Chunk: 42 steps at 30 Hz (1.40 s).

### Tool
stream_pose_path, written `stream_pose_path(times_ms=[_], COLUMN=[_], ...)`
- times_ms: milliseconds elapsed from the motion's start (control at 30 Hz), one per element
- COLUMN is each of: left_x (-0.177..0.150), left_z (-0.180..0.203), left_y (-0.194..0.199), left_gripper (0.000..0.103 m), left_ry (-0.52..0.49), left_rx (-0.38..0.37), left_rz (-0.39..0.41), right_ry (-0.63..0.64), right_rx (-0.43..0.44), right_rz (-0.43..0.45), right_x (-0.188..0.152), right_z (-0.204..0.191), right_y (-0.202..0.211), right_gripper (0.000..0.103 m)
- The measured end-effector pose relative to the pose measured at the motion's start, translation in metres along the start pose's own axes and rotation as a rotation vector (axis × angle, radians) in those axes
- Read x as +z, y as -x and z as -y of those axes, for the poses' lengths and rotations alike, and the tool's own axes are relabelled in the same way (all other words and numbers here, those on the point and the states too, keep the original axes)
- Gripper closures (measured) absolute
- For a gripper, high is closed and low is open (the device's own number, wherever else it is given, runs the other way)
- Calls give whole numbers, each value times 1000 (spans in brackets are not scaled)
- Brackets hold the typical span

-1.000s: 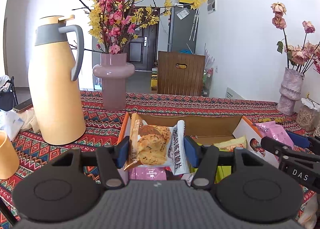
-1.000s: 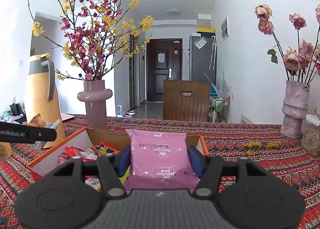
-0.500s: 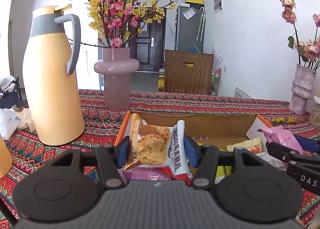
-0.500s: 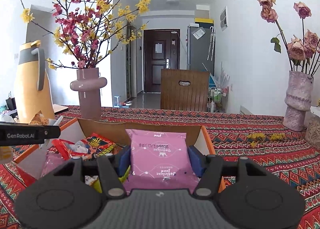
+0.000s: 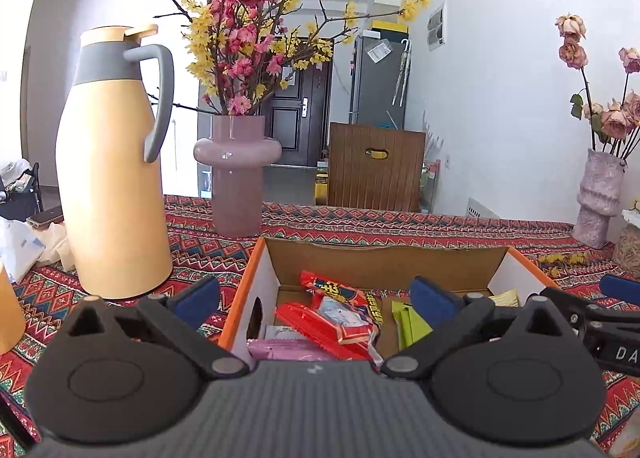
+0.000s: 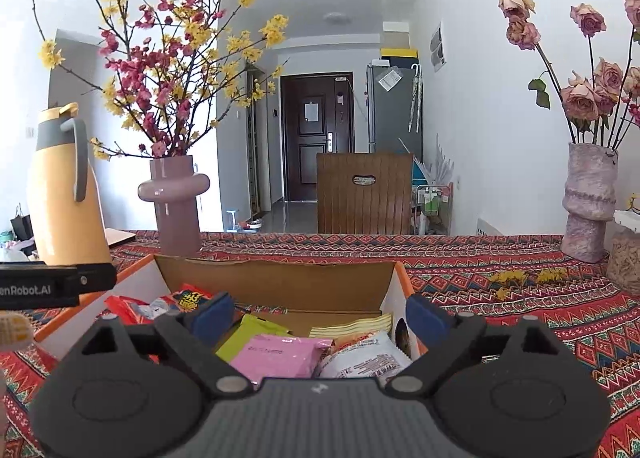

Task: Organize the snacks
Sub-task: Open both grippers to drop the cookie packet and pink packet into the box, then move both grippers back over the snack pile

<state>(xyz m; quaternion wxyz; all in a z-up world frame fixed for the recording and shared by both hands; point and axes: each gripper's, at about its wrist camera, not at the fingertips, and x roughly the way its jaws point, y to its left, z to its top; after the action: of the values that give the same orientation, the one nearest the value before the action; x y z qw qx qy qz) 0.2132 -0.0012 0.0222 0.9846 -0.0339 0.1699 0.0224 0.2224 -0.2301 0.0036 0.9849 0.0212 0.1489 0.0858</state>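
Here, both grippers hung spread and empty above the orange-rimmed cardboard box (image 5: 400, 258).
Left gripper (image 5: 316, 294) and right gripper (image 6: 320, 312) gaped; a red snack packet (image 5: 340, 318) and pink foil pouch (image 6: 276, 356) lay inside.

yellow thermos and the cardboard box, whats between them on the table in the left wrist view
In the left wrist view only patterned tablecloth lies between the yellow thermos and the cardboard box; the mauve vase stands further back.
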Motion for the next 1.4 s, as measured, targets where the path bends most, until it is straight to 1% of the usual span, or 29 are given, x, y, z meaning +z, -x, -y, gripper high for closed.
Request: stream_pose_path(times_ms=[33,167,367,500,667,933,1167,1400], left_x=[0,-2,-3,0,10,16,5,-16], left_z=[0,-1,0,2,-1,-2,-6,-14], left_y=[0,-4,-4,-1,12,40,59,71], left_gripper=[0,0,0,0,0,0,0,0], left_ry=[0,1,1,3,34,40,34,25], left_rx=[-3,-5,-5,-5,-20,-38,-34,-15], left_rz=[-3,-25,-26,-23,-8,4,-20,-71], right_ry=[-10,-44,-46,-51,-51,-20,-18,-23], right_rx=[1,-13,-17,-31,-40,-38,-46,-52], right_rz=[4,9,6,20,44,69,39,-14], right_x=[0,-2,-3,-1,8,16,3,-17], right_z=[2,7,8,8,8,0,-1,1], right_y=[1,0,-1,0,11,39,63,82], right_gripper=[0,0,0,0,0,0,0,0])
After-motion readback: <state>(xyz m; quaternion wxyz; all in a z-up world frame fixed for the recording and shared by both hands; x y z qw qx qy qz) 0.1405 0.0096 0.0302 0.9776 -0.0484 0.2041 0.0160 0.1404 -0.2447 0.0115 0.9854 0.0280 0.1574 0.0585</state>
